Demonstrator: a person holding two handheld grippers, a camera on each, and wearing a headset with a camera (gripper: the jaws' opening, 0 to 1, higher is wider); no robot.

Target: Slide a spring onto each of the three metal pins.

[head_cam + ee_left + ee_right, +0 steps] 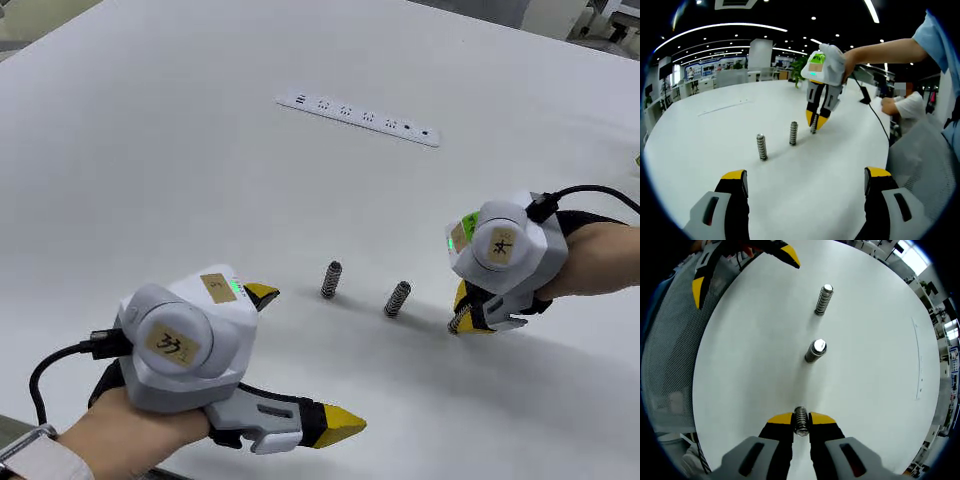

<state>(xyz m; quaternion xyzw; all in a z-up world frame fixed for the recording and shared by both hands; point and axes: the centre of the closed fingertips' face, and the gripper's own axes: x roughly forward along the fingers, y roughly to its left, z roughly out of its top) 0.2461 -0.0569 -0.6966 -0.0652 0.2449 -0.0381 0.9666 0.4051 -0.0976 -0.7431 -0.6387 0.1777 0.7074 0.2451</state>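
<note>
Looking across the white desk, we see three springs in a rough line between the two tools.

1. Left tool: the jaws stand wide apart, with nothing between the yellow tips. It is held near the front edge of the desk, apart from all three springs.

2. Right tool: the jaws are closed on the third spring, which is gripped between the yellow tips. The tool points down at the desk. We cannot tell whether the lower end of the spring touches the surface, nor whether a pin runs through it.

3. Outer spring: it stands on the desk around the outer pin, whose bright head shows at the top in the right gripper view. Of the three springs, it is the one nearest the left tool.

4. Middle spring: it stands on the desk around the middle pin, between the outer spring and the right tool and close beside the latter.

5. Power strip: it lies flat on the far part of the desk, well apart from the springs and both tools.
</note>
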